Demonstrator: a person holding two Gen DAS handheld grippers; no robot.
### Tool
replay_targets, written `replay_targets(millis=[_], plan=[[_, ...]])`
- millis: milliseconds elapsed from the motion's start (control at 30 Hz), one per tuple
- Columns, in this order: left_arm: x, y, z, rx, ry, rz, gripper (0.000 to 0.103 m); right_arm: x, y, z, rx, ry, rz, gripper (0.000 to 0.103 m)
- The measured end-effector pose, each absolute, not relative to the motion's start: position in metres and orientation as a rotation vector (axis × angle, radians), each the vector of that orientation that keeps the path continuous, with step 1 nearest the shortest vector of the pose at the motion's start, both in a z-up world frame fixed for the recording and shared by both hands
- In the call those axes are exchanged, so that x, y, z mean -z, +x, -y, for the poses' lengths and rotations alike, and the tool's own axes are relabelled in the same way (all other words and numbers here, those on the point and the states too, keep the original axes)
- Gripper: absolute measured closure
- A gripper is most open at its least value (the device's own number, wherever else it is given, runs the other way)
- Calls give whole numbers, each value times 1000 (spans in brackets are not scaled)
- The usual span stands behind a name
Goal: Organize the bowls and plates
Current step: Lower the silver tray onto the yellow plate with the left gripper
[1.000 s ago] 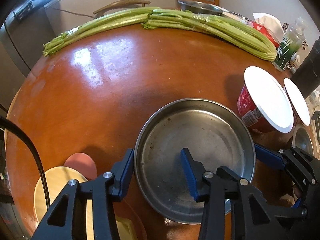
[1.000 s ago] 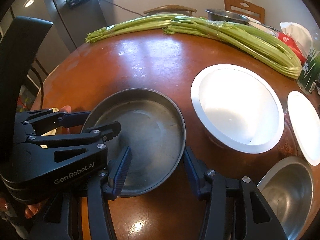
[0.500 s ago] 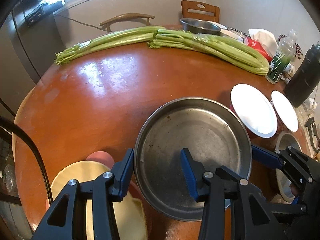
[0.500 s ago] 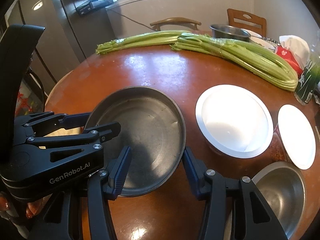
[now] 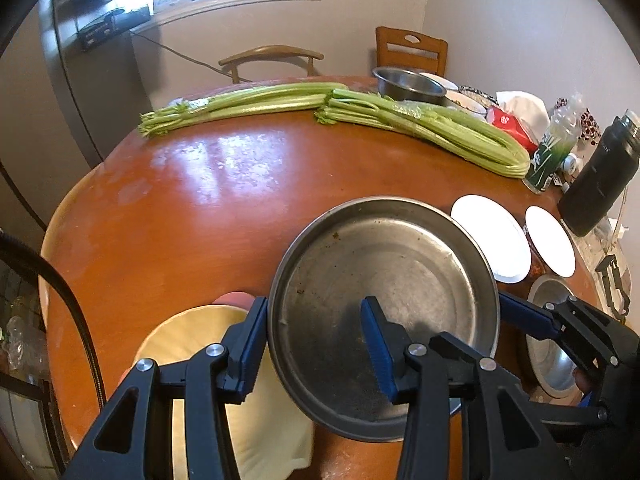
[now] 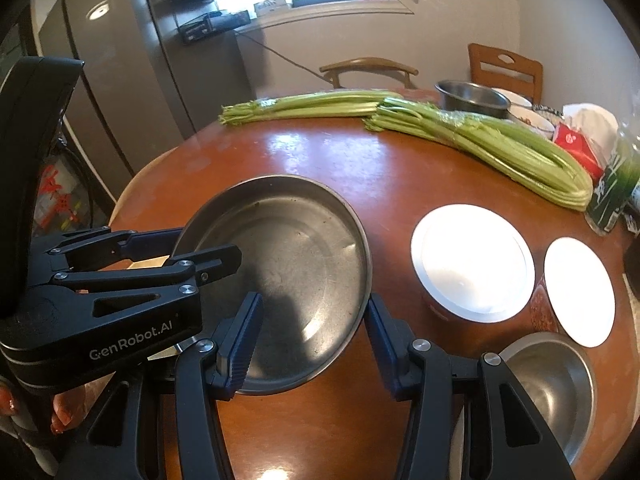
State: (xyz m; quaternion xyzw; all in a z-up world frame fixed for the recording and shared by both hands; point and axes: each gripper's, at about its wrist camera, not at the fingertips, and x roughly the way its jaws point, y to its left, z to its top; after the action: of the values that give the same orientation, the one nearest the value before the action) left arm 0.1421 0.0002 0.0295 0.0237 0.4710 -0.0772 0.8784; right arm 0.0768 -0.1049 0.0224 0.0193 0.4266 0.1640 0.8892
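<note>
- Lifted higher than a second ago, metal pan (image 5: 384,304) hangs tilted, its rims straddled by left tongs (image 5: 316,344) and right tongs (image 6: 312,332)
- Neither visibly clamps; it could slip onto the yellow plate (image 5: 192,344) beneath the left tongs

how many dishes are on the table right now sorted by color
Steel: 3, pan, near bowl, far bowl.
White: 2, big bowl, small bowl.
Cream: 1, plate.
Pink: 1, plate.
Total: 7; far dishes unclear.

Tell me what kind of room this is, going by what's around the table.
Most likely a home kitchen or dining area: a round wooden table with wooden chairs behind it, celery lying across it, and what looks like a refrigerator by the window.
</note>
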Motion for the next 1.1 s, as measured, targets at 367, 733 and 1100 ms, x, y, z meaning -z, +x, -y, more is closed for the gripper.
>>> replay_targets(millis=[367,733,1100], plan=[[-43,125,-38,98,4,-954,56,-35,72,72,-410,-8,-864,49],[-38,114,-81,38,-45,-961,56,-36,71,32,-482,-67,-867,49],[-21,108,-113,3,-83,-998,56,-21,73,-3,-528,-113,-903,49]])
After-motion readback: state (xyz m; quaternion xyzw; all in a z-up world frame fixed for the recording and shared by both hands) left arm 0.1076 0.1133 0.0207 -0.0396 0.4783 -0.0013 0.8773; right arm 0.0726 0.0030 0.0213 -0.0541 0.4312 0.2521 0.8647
